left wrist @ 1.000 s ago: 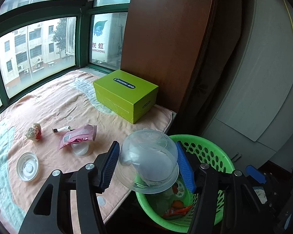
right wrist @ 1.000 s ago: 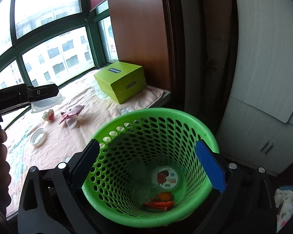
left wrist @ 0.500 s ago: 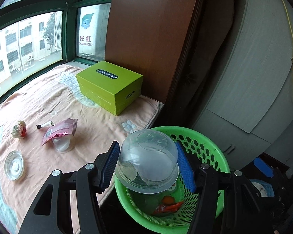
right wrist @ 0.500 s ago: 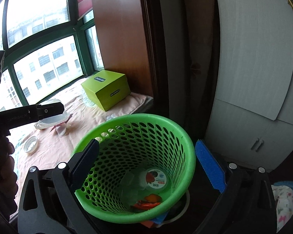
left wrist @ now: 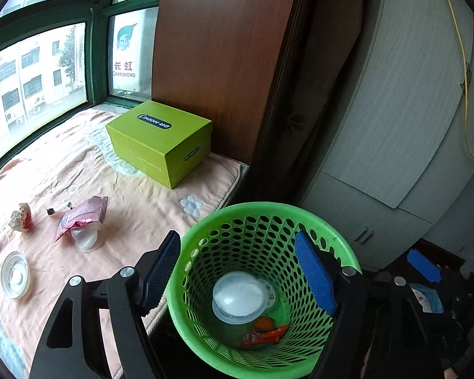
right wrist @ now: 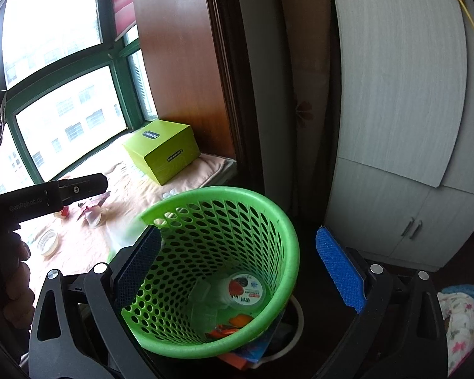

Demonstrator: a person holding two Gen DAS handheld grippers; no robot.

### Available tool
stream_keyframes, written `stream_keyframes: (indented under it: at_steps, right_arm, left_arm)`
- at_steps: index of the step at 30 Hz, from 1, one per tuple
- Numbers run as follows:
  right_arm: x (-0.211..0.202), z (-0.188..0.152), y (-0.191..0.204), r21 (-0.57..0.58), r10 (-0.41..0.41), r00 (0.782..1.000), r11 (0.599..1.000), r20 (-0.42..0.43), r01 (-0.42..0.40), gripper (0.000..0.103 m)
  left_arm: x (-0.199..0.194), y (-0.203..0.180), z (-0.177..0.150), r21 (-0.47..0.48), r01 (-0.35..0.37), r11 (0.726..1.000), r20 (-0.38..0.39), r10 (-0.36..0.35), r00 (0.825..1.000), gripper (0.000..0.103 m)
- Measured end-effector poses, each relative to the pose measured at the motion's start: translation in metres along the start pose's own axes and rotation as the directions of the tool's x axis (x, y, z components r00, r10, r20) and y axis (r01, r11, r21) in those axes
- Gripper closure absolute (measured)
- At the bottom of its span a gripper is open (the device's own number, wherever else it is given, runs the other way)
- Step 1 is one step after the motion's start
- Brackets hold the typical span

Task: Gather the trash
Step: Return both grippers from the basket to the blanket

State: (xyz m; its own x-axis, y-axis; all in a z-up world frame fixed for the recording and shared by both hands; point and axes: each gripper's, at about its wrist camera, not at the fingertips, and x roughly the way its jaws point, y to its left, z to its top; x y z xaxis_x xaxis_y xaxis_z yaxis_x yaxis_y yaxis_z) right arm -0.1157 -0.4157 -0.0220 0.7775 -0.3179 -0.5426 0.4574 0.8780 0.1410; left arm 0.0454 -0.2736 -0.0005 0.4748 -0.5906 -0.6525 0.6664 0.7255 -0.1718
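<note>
The green mesh basket (left wrist: 338,246) stands below the bedside; it also shows in the right wrist view (right wrist: 278,218). A clear plastic dome cup (left wrist: 238,297) lies inside it on an orange wrapper (left wrist: 264,334). My left gripper (left wrist: 237,271) is open and empty above the basket mouth. My right gripper (right wrist: 237,271) is open and empty over the basket too. On the pink blanket (left wrist: 132,208) lie a pink wrapper (left wrist: 82,216) over a small clear cup (left wrist: 85,240), a crumpled wrapper (left wrist: 20,221), a round clear lid (left wrist: 14,274) and a small tube (left wrist: 58,208).
A green shoebox (left wrist: 161,142) sits at the blanket's far end beside a brown wooden panel (left wrist: 224,47). Grey cabinet doors (left wrist: 395,110) stand right of the basket. Windows (left wrist: 31,79) run behind the blanket. Cloth lies on the floor at right (right wrist: 458,315).
My left gripper opened and let go of the clear dome cup, which dropped into the green basket. The right gripper drew back and rose a little; it stays open.
</note>
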Motion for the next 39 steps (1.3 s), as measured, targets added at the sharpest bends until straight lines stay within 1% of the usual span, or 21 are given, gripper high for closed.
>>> stream_keyframes:
  at_steps: [6,8,14,23,30,39]
  right_arm:
    - [0.003,0.001,0.008,-0.019,0.015,1.0,1.0,-0.005,-0.015,0.006]
    - [0.004,0.001,0.012,-0.027,0.021,1.0,0.999,-0.008,-0.022,0.006]
    - [0.007,0.003,0.024,-0.05,0.05,0.999,0.997,-0.011,-0.05,0.006]
    - [0.016,0.009,0.055,-0.104,0.112,0.993,0.988,-0.023,-0.114,0.006]
    - [0.027,0.014,0.083,-0.147,0.162,0.986,0.975,-0.043,-0.167,0.006]
    - [0.05,0.02,0.129,-0.219,0.222,0.972,0.947,-0.08,-0.235,0.006]
  left_arm:
    - [-0.01,0.011,0.001,-0.017,-0.021,1.0,0.015,0.021,1.0,0.031]
    - [-0.014,0.017,0.002,-0.021,-0.033,0.999,0.022,0.033,0.999,0.029]
    - [-0.03,0.034,0.001,-0.032,-0.078,0.996,0.047,0.079,0.996,0.026]
    - [-0.051,0.075,-0.004,-0.104,-0.148,0.983,0.062,0.155,0.986,0.02]
    - [-0.064,0.119,-0.014,-0.18,-0.213,0.96,0.046,0.224,0.973,0.017]
    - [-0.077,0.177,-0.029,-0.262,-0.297,0.918,0.014,0.312,0.95,0.016]
